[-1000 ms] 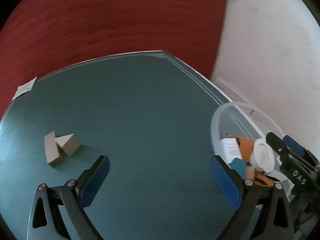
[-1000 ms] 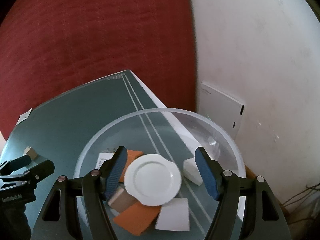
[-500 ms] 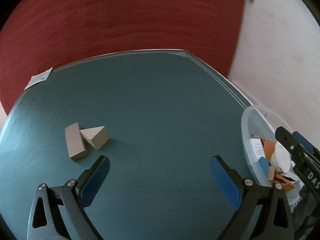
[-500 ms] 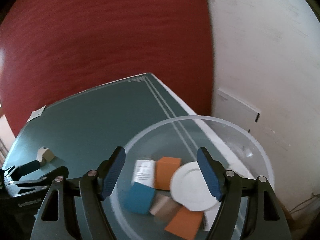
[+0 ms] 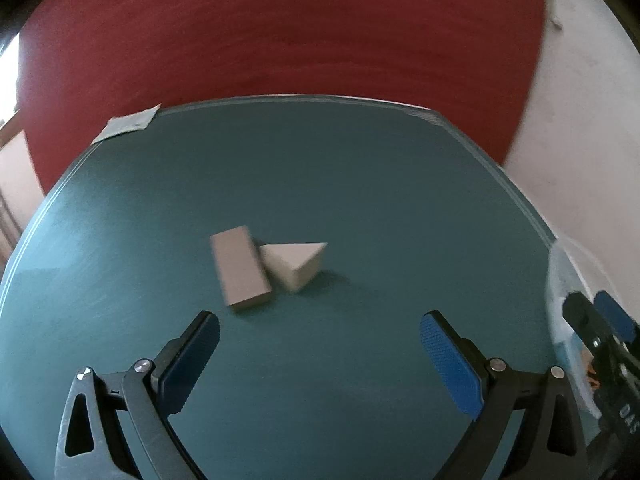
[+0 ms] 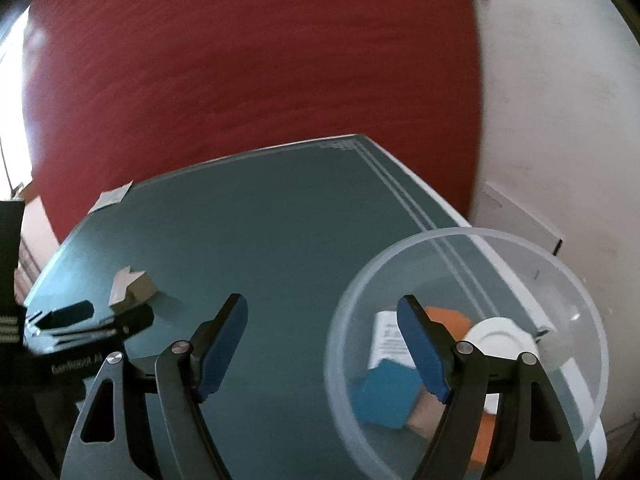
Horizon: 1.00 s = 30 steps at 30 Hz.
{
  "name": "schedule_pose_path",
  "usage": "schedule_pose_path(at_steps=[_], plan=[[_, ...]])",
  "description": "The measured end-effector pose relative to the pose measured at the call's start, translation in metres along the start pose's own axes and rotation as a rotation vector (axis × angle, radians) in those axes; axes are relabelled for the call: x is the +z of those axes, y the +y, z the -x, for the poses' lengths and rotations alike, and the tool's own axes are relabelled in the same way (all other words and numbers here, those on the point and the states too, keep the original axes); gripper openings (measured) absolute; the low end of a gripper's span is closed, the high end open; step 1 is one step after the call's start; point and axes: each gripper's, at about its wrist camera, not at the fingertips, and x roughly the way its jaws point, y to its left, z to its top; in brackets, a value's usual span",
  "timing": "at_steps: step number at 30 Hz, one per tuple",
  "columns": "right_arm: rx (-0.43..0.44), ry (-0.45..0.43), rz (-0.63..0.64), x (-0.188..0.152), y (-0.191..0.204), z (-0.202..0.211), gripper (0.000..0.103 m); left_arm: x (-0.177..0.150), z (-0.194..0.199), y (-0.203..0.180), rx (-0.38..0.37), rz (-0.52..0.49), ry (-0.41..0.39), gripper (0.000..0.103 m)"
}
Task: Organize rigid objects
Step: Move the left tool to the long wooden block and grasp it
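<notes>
A tan rectangular block [image 5: 240, 270] and a pale triangular wedge [image 5: 294, 264] lie touching on the teal table, just ahead of my open, empty left gripper [image 5: 320, 344]. The same two blocks [image 6: 132, 288] show in the right wrist view at the left. My right gripper [image 6: 322, 340] is open and empty, its right finger over the rim of a clear plastic bowl [image 6: 588, 292]. The bowl holds a blue block [image 6: 384, 396], an orange block [image 6: 452, 320], a white plate [image 6: 500, 340] and a labelled white box [image 6: 390, 338].
A white paper slip [image 5: 128, 124] lies at the table's far left edge. A red wall stands behind the table and a white wall to the right. The bowl's edge [image 5: 560, 280] and the right gripper [image 5: 600, 340] show at the left view's right side.
Both grippers have swung left. The blocks now sit near the centre of the left view, and the bowl has slid to the right in both views. Both grippers stay open.
</notes>
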Motion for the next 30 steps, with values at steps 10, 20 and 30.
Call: schedule_pose_path(at_steps=[10,20,30], plan=[[0.067,0.012,0.084,-0.01,0.034,0.001,0.078,0.009,-0.012,0.043,0.08,0.108,0.016,0.102],[0.116,0.048,0.106,-0.013,0.043,-0.001,0.078,0.015,-0.023,0.052,0.132,0.099,0.028,0.102],[0.129,0.073,0.09,-0.013,0.041,0.0,0.079,0.026,-0.035,0.064,0.162,0.087,0.058,0.095]])
